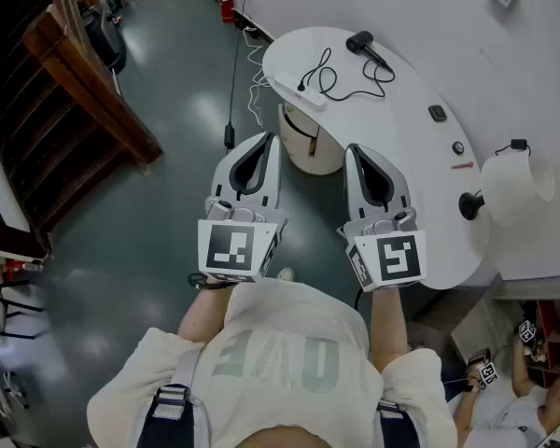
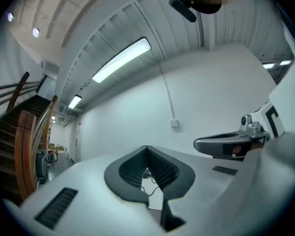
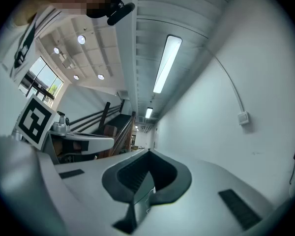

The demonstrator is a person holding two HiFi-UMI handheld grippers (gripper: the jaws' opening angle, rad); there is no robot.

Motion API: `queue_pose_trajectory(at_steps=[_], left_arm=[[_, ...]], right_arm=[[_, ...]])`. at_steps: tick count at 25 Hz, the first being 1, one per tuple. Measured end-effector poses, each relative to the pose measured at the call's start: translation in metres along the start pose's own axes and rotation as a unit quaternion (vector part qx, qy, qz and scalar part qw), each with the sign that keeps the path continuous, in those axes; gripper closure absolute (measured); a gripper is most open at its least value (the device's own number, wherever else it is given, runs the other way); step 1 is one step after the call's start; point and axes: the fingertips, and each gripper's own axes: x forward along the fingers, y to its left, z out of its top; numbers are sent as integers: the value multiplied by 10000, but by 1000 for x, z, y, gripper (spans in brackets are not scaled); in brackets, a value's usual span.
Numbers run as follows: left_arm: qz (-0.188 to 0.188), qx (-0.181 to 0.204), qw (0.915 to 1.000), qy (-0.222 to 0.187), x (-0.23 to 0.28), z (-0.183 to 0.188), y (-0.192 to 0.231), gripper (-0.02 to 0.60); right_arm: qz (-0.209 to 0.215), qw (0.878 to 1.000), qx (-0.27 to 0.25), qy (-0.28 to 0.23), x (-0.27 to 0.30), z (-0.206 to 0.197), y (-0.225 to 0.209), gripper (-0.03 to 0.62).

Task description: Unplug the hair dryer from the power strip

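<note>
A black hair dryer [image 1: 364, 45] lies at the far end of the white curved table [image 1: 429, 241]. Its black cord [image 1: 341, 84] loops to a white power strip [image 1: 299, 91] near the table's left edge. My left gripper [image 1: 269, 138] and right gripper [image 1: 352, 149] are held side by side, well short of the strip, both shut with nothing in them. In the left gripper view the jaws meet at the tip of the left gripper [image 2: 147, 148], and a bit of black cord [image 2: 151, 182] shows through the gap behind it. The right gripper [image 3: 148, 152] looks the same in its own view.
A white round bin [image 1: 313, 143] stands under the table's edge, just ahead of the grippers. Wooden stairs [image 1: 84, 82] rise at left, and a red extinguisher [image 1: 227, 3] stands by the wall. Small black items [image 1: 437, 113] and a white lamp shade [image 1: 515, 188] are at the table's right. Another person [image 1: 532, 404] sits at lower right.
</note>
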Motion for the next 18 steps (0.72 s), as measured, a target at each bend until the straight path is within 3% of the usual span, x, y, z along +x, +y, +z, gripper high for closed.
queue_pose_trajectory(at_steps=[7, 13, 18], left_arm=[[41, -48, 10000, -27, 8, -2, 11, 575], [81, -127, 9998, -134, 14, -4, 26, 575], [-4, -179, 9998, 27, 23, -22, 35, 575]], right_arm=[[-7, 10000, -26, 62, 10, -6, -4, 591], [260, 9989, 69, 378, 24, -21, 6, 591], [239, 9980, 15, 588, 31, -37, 5, 591]])
